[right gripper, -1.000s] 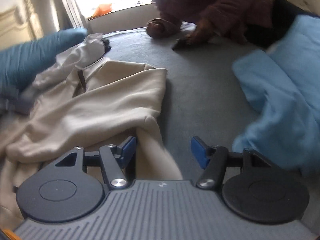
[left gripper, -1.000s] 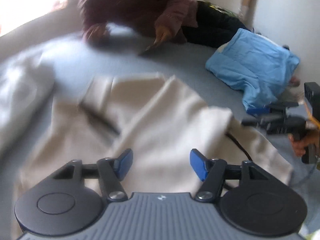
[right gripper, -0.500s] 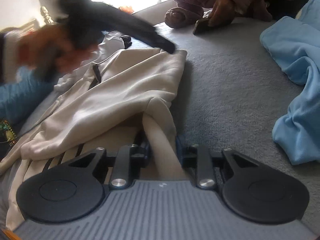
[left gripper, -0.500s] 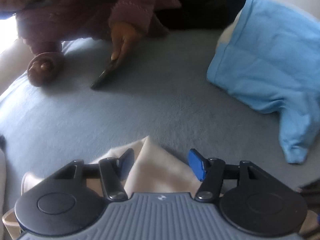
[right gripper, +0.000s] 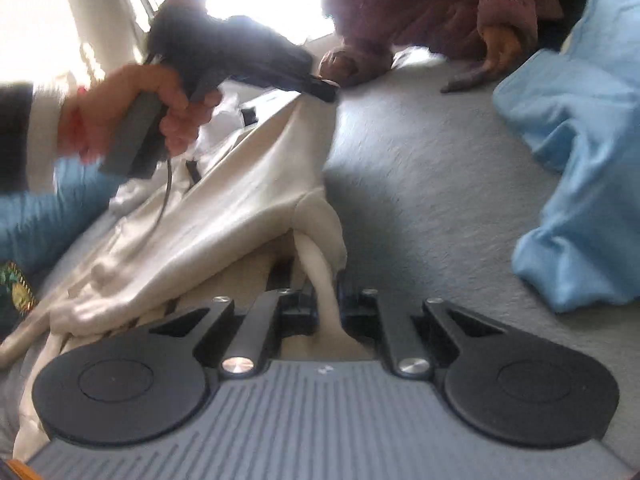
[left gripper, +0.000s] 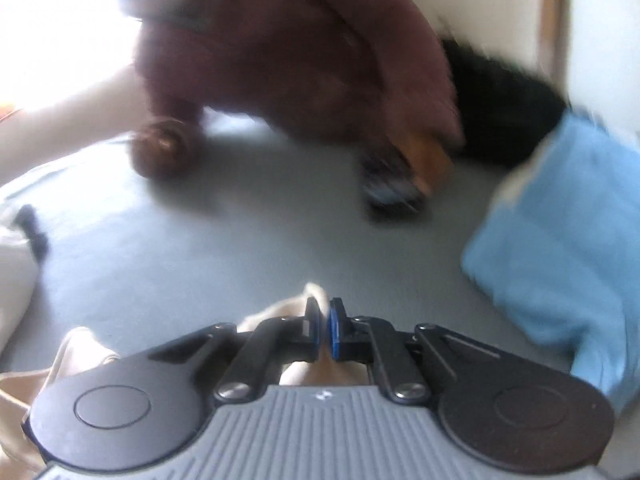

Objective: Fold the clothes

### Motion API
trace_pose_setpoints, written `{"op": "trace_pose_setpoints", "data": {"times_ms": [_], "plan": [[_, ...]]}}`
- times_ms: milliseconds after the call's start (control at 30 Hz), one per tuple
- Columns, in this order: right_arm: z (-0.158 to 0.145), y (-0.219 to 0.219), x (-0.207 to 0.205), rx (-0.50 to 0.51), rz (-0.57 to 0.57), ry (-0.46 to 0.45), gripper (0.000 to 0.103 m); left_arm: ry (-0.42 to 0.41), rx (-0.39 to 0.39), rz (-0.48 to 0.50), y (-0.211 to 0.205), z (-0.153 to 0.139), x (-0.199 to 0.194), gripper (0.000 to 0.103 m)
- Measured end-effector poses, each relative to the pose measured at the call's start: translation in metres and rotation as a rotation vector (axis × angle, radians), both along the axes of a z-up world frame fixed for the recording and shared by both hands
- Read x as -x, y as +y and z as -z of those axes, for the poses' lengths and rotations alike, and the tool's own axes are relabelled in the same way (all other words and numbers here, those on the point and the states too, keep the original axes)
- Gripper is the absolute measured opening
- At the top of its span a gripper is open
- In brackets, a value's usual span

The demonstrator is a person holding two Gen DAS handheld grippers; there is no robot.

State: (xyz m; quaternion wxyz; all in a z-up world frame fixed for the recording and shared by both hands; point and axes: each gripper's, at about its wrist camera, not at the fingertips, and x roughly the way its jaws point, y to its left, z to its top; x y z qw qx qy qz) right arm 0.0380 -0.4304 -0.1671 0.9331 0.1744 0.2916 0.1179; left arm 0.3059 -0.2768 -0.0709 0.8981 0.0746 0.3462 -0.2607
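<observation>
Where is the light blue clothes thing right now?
The light blue garment lies on the grey surface at the right side of both views, apart from the cream garment on the left.

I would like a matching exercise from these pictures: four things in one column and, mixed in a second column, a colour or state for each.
Column 1
1. left gripper
2. blue garment
3. cream garment
4. surface

Column 2
A. lies at the right, held by no gripper
B. grey, under both garments
C. shut on a corner of cream cloth
D. held at two points, one by each gripper

Pairs: 1-C, 2-A, 3-D, 4-B. The right gripper is shut on a twisted part of the cream garment.
</observation>
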Motion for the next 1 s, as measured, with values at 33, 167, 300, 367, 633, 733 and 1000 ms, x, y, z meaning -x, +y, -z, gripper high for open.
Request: {"op": "trace_pose_setpoints", "data": {"times_ms": [33, 167, 300, 367, 633, 733, 1000], "plan": [[0.001, 0.000, 0.000, -0.003, 0.013, 0.000, 0.006, 0.008, 0.020, -0.017, 0.002, 0.007, -0.002, 0.006], [0.020, -0.001, -0.006, 0.019, 0.052, 0.064, 0.006, 0.018, 0.075, -0.055, 0.005, 0.038, -0.006, 0.006], [0.022, -0.006, 0.000, 0.026, 0.060, 0.068, 0.005, 0.025, 0.073, -0.065, -0.002, 0.068, -0.009, 0.007], [0.023, -0.007, 0.002, 0.037, 0.051, 0.064, 0.005, 0.038, 0.044, -0.053, -0.008, 0.076, -0.010, 0.013], [-0.002, -0.021, 0.025, 0.032, 0.015, -0.001, 0.034, 0.019, 0.093, -0.063, 0.011, 0.024, -0.009, 0.058], [-0.014, -0.016, 0.018, 0.072, -0.009, -0.054, 0.041, 0.017, 0.129, -0.064, 0.029, -0.001, 0.005, 0.062], [-0.014, -0.020, -0.010, 0.075, 0.007, -0.008, 0.041, 0.020, -0.174, 0.432, 0.013, 0.006, 0.124, 0.062]]}}
